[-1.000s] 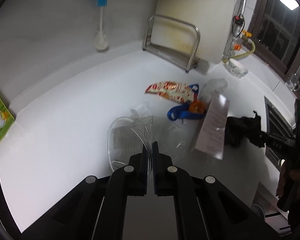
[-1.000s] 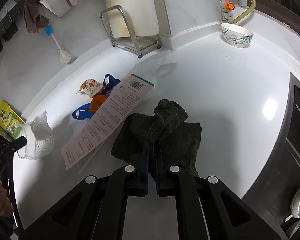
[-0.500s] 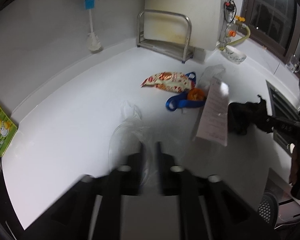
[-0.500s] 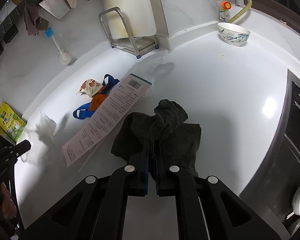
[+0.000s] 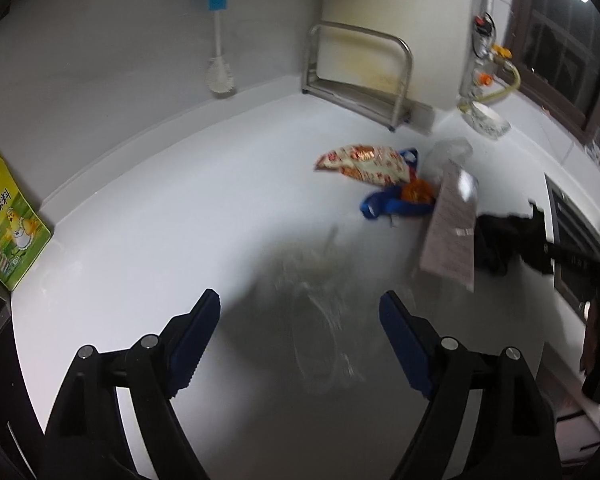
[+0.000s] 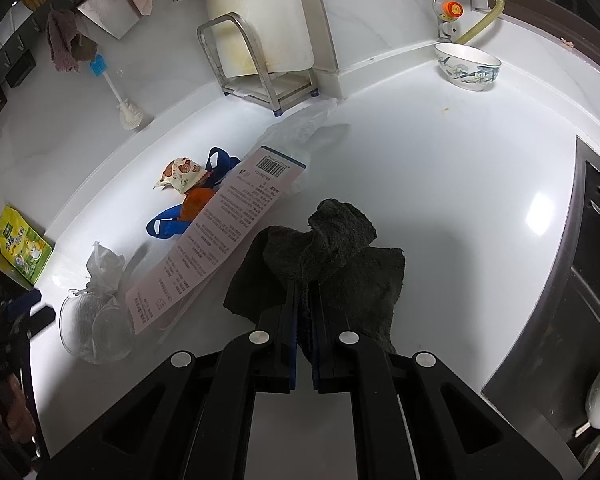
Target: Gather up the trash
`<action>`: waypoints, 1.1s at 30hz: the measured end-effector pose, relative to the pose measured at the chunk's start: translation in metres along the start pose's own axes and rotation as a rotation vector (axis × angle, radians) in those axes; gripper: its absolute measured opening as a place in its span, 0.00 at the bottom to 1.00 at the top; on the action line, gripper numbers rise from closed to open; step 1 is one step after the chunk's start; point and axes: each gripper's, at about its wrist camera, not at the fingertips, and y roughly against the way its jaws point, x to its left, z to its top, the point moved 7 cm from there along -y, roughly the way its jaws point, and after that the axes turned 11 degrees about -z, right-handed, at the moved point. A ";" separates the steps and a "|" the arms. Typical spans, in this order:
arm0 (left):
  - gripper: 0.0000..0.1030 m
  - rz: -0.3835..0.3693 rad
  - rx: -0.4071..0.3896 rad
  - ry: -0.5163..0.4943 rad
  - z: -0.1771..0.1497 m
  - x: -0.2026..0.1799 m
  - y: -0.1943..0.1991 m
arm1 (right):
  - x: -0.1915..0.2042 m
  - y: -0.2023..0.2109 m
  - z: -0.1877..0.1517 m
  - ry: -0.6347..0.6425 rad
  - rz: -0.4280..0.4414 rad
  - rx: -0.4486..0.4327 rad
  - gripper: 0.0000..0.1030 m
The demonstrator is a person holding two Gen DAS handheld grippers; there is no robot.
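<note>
The left gripper (image 5: 300, 308) has just been opening, and its blue pads now stand wide apart over the white counter (image 5: 188, 200); the clear plastic bag (image 5: 320, 300) lies blurred on the surface between them, touched by neither pad, so it looks released rather than held. The right gripper (image 6: 303, 316) is clamped shut on a dark cloth (image 6: 332, 248), which drapes onto the counter ahead of its fingers. The step in hand seems to be the gathering of loose rubbish into one heap: the bag sits near the front edge, and further back lie a printed snack wrapper (image 5: 364, 162), a blue strap (image 5: 384, 206) with something orange on it, and a long pink printed sheet (image 6: 216, 240) whose near end overlaps the bag in the right wrist view (a second crumpled clear film (image 6: 304, 132) lies behind that, near the steel rack (image 6: 256, 68)). A likely next move is for the open left gripper to go forward to the wrapper and close on a raised, crinkled edge, since flat film offers little to pinch.
</note>
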 end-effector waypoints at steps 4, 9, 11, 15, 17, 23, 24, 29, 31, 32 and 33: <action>0.80 -0.034 0.027 0.027 0.022 0.006 -0.016 | 0.000 -0.003 0.001 -0.002 -0.002 0.004 0.05; 0.80 -0.049 0.130 0.030 0.026 0.006 -0.050 | -0.001 -0.005 0.002 -0.006 -0.005 0.007 0.05; 0.80 -0.050 0.167 0.019 0.023 0.004 -0.061 | -0.002 -0.005 0.002 -0.009 -0.008 0.007 0.05; 0.79 -0.030 0.251 0.000 0.016 0.004 -0.083 | -0.004 -0.007 0.002 -0.019 -0.010 0.008 0.05; 0.75 -0.037 0.276 0.013 0.014 0.006 -0.090 | -0.004 -0.008 0.002 -0.019 -0.012 0.009 0.05; 0.26 -0.091 0.316 0.042 0.013 0.009 -0.098 | -0.003 -0.008 0.001 -0.019 -0.012 0.008 0.05; 0.24 -0.101 0.309 0.048 0.014 0.008 -0.095 | -0.003 -0.008 0.001 -0.018 -0.013 0.008 0.05; 0.20 -0.089 0.205 0.025 0.038 0.005 -0.066 | -0.001 -0.005 0.003 -0.019 -0.007 -0.003 0.05; 0.19 -0.086 0.158 0.018 0.053 0.002 -0.054 | -0.001 -0.001 0.005 -0.020 -0.003 -0.010 0.05; 0.19 -0.089 0.127 0.015 0.062 0.000 -0.044 | 0.000 0.000 0.005 -0.020 -0.001 -0.013 0.05; 0.19 -0.087 0.107 0.011 0.069 -0.002 -0.038 | 0.000 0.003 0.005 -0.021 0.001 -0.017 0.05</action>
